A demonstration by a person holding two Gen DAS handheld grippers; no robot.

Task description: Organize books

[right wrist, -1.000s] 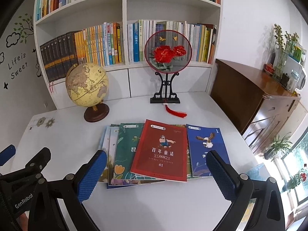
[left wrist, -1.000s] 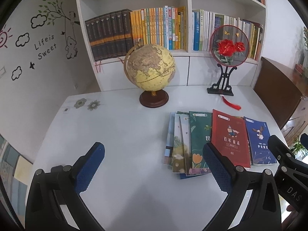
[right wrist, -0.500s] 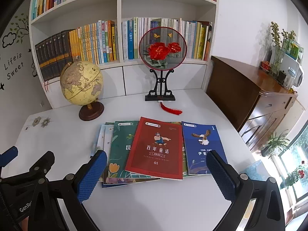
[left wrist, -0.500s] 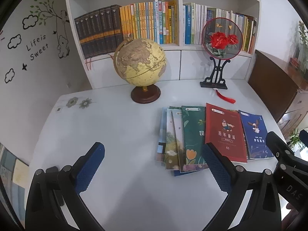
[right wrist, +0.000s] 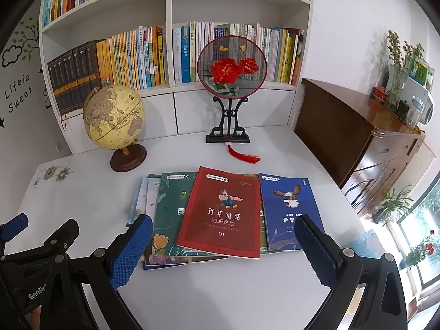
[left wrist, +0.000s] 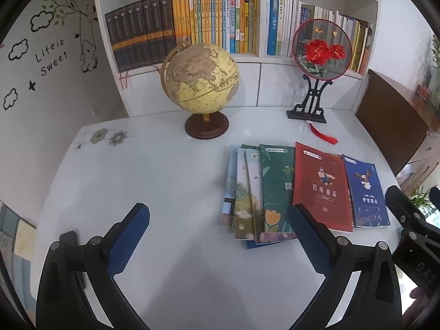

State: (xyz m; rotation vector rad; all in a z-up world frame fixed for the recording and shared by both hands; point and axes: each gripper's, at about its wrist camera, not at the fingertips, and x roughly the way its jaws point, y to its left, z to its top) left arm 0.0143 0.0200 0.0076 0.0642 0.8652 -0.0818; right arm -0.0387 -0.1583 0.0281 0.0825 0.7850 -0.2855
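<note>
My left gripper (left wrist: 218,227) is wide open and holds nothing. My right gripper (right wrist: 224,243) is wide open too, with nothing in it. Both hang above the white table (right wrist: 82,192).

The books (right wrist: 209,214) lie flat on the table in a messy, spread-out pile. The red book (right wrist: 222,211) is on top, in the middle. The green book (right wrist: 170,209) peeks out on its left. The blue book (right wrist: 291,206) lies on its right. Behind them stand a globe (right wrist: 114,117) and a round fan with red flowers (right wrist: 232,68). A shelf (right wrist: 169,35) full of books is at the back.
</note>
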